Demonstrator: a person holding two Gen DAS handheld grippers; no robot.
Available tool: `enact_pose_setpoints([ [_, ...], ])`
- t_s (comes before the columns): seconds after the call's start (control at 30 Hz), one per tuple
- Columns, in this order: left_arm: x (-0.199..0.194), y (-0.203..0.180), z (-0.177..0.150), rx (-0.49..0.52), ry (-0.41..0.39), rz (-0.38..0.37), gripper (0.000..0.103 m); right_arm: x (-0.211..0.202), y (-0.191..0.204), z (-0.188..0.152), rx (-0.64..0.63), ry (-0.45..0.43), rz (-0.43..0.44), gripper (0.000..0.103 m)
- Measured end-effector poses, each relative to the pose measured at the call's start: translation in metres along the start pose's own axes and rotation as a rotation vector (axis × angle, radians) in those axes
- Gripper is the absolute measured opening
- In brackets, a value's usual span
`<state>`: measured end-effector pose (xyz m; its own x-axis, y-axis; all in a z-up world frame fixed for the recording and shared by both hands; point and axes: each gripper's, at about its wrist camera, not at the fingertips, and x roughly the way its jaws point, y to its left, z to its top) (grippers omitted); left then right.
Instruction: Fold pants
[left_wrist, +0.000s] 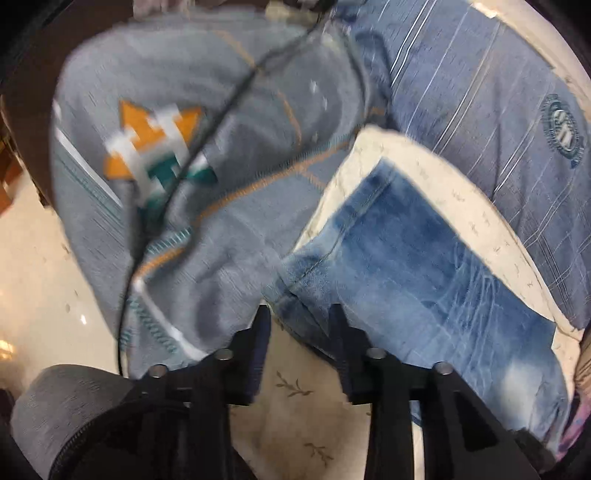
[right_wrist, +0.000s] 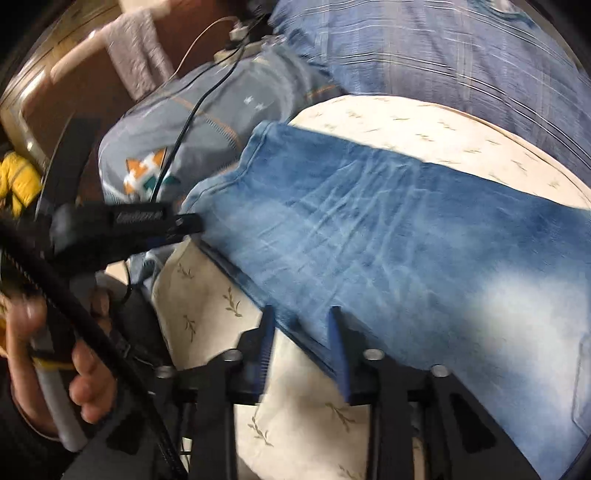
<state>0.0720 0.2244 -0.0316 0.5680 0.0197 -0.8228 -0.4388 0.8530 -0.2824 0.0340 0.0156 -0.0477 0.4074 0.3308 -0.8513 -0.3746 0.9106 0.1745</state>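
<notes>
Washed blue jeans (right_wrist: 388, 236) lie flat on a cream leaf-print sheet (right_wrist: 207, 306); they also show in the left wrist view (left_wrist: 413, 266). My left gripper (left_wrist: 299, 314) is open, its fingertips at the hem corner of the jeans leg, the denim edge between the jaws. From the right wrist view the left gripper's body (right_wrist: 155, 221) reaches in at the leg's end. My right gripper (right_wrist: 301, 314) is open, its jaws on either side of the jeans' near edge.
A grey pillow with an orange and teal emblem (left_wrist: 159, 147) lies beside the jeans, a black cable (left_wrist: 207, 122) across it. A blue striped pillow (left_wrist: 480, 92) lies behind. A wooden headboard (right_wrist: 74, 92) stands at the left, a hand (right_wrist: 85, 376) on the left gripper's handle.
</notes>
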Motion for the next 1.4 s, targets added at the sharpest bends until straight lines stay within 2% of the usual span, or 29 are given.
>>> enact_pose_setpoints([
  [0.1, -0.03, -0.014, -0.019, 0.103, -0.099, -0.013, 0.044, -0.021, -0.019, -0.001, 0.102, -0.023, 0.04, 0.049],
  [0.17, -0.044, -0.029, -0.032, 0.187, -0.143, -0.019, 0.05, -0.039, -0.035, -0.003, 0.179, -0.054, 0.045, 0.06],
  [0.3, -0.063, -0.06, -0.061, 0.333, -0.172, -0.071, 0.057, -0.078, -0.069, -0.013, 0.301, -0.128, 0.013, 0.064],
  [0.37, -0.067, -0.068, -0.069, 0.376, -0.164, -0.098, 0.057, -0.09, -0.082, -0.018, 0.341, -0.155, 0.002, 0.069],
  [0.53, -0.075, -0.08, -0.084, 0.458, -0.192, -0.113, 0.057, -0.116, -0.112, -0.032, 0.428, -0.213, -0.021, 0.069],
  [0.73, -0.081, -0.083, -0.09, 0.489, -0.208, -0.145, 0.059, -0.122, -0.128, -0.031, 0.479, -0.232, -0.032, 0.069],
  [0.9, -0.082, -0.084, -0.09, 0.504, -0.206, -0.156, 0.059, -0.134, -0.13, -0.03, 0.468, -0.244, -0.057, 0.069],
  [1.07, -0.087, -0.09, -0.095, 0.537, -0.209, -0.18, 0.06, -0.171, -0.148, -0.032, 0.486, -0.289, -0.103, 0.078],
  [1.23, -0.095, -0.114, -0.101, 0.578, -0.169, -0.252, 0.061, -0.211, -0.187, -0.05, 0.564, -0.322, -0.165, 0.084],
  [1.4, -0.108, -0.161, -0.112, 0.642, -0.13, -0.364, 0.065, -0.226, -0.231, -0.06, 0.609, -0.282, -0.253, 0.086],
])
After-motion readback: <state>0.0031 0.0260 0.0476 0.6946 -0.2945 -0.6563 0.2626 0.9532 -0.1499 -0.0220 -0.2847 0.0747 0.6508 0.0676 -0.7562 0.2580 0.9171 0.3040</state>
